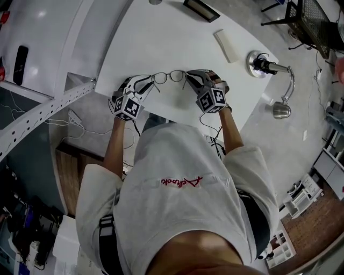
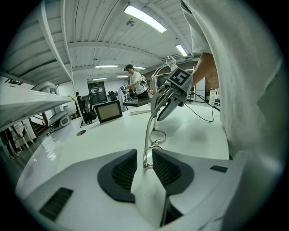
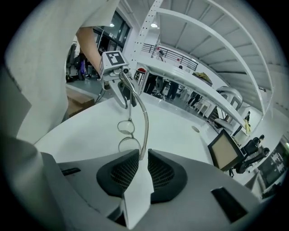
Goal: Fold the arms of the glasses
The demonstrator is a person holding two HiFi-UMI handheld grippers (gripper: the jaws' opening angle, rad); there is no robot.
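Observation:
Thin metal-framed glasses (image 1: 169, 76) sit near the front edge of the white table (image 1: 161, 37), between my two grippers. My left gripper (image 1: 146, 80) is at their left end. In the left gripper view its jaws (image 2: 144, 164) stand open, with a thin metal arm (image 2: 146, 144) in the gap clear of both pads. My right gripper (image 1: 192, 75) is at the right end. In the right gripper view its pads (image 3: 143, 155) close on the end of a metal arm (image 3: 145, 122). The two lenses (image 3: 127, 135) lie low by the tabletop.
A desk lamp (image 1: 269, 67) stands on a round base at the table's right. A white block (image 1: 226, 45) and a dark flat thing (image 1: 201, 8) lie farther back. A small monitor (image 2: 107, 110) and a person (image 2: 135, 85) are beyond. My body is close against the table's front edge.

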